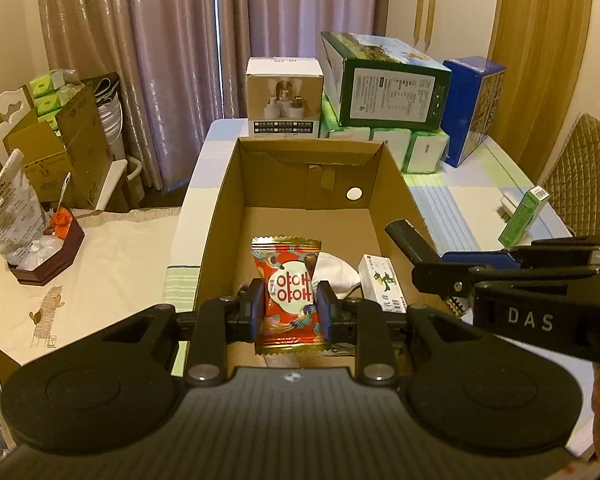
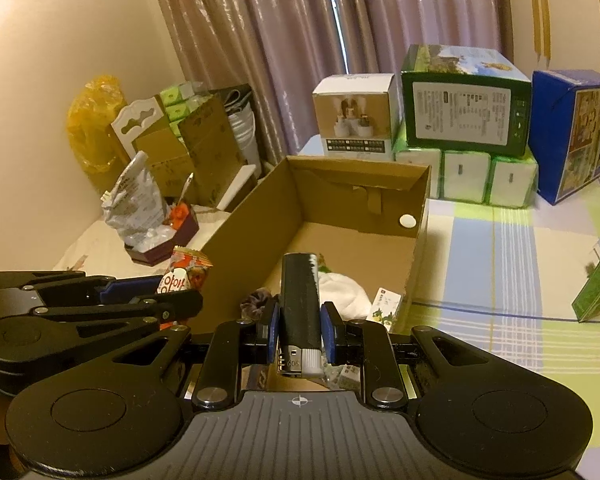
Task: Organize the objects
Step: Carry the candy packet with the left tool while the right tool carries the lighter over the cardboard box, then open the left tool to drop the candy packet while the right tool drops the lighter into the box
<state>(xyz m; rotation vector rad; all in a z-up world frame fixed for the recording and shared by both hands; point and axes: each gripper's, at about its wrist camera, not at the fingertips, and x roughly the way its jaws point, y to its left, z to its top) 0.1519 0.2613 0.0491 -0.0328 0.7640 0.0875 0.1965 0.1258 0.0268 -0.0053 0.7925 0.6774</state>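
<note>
Snack packet (image 1: pixel 287 294) clamped upright in my left gripper (image 1: pixel 287 312), over the near end of the cardboard box (image 1: pixel 220 208). Lighter (image 2: pixel 300 300) pinched in my right gripper (image 2: pixel 300 338), long axis pointing far, also above the box; both just need lowering.

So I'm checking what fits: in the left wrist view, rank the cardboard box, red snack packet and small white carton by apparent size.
1. cardboard box
2. red snack packet, enlarged by nearness to the camera
3. small white carton
</note>
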